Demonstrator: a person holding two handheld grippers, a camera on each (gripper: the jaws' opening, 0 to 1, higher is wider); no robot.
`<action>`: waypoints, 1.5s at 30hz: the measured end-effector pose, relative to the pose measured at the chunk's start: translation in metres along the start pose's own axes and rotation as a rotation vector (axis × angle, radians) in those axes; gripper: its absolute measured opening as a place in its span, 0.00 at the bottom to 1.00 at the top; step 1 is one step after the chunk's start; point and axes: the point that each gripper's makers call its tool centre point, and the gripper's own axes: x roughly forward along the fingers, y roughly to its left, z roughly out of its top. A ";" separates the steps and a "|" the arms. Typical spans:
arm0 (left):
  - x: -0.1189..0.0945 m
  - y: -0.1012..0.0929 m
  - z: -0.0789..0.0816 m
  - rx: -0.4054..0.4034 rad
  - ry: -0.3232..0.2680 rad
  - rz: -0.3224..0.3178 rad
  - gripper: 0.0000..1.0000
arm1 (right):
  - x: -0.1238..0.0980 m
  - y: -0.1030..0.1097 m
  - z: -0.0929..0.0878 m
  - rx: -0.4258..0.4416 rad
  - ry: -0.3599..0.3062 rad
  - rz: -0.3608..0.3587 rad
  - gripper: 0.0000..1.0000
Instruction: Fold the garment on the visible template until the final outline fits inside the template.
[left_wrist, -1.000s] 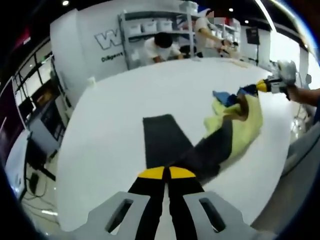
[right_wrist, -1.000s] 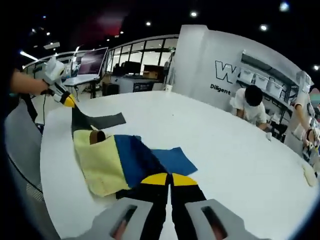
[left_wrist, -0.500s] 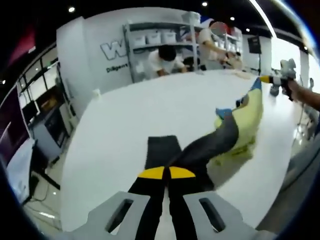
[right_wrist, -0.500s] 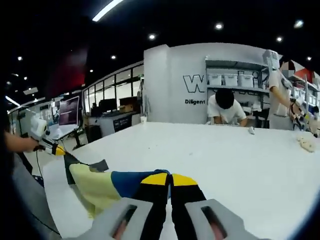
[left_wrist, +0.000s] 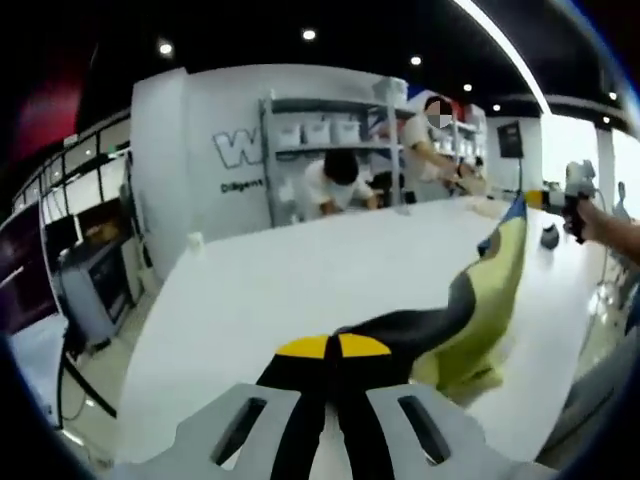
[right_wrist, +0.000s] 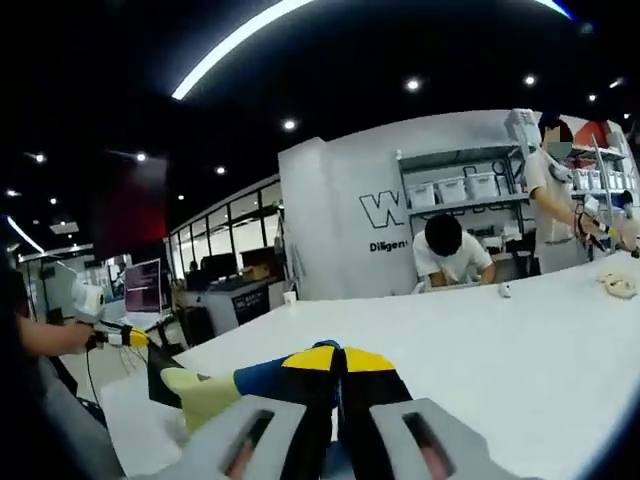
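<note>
The garment hangs stretched in the air between both grippers, above the white table (left_wrist: 300, 290). In the left gripper view my left gripper (left_wrist: 332, 347) is shut on its black part (left_wrist: 430, 325). From there the yellow body (left_wrist: 495, 285) rises to a blue corner (left_wrist: 515, 205) at the right gripper (left_wrist: 545, 198), which a hand holds. In the right gripper view my right gripper (right_wrist: 335, 358) is shut on the blue part (right_wrist: 262, 378). The yellow cloth (right_wrist: 205, 395) and black end (right_wrist: 160, 362) run left to the left gripper (right_wrist: 130, 338).
Two people work at shelves with white bins (left_wrist: 320, 130) beyond the table's far edge. A small white cup (left_wrist: 195, 241) stands near the table's far left rim. Small objects (right_wrist: 617, 285) lie on the table at the far right. Desks and monitors (right_wrist: 140, 290) stand to the left.
Both grippers have risen, lifting the garment off the table and pulling it taut. Both views have tilted up, and the dark template has passed out of the left gripper view.
</note>
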 end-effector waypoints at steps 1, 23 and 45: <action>0.003 0.003 0.003 -0.006 -0.019 0.001 0.03 | 0.000 0.001 0.008 0.023 -0.024 0.008 0.00; -0.017 -0.019 0.134 -0.039 -0.377 -0.086 0.03 | -0.029 0.008 0.114 0.133 -0.300 0.145 0.00; -0.037 -0.015 0.148 -0.083 -0.436 -0.071 0.03 | -0.047 -0.004 0.122 0.121 -0.289 0.138 0.00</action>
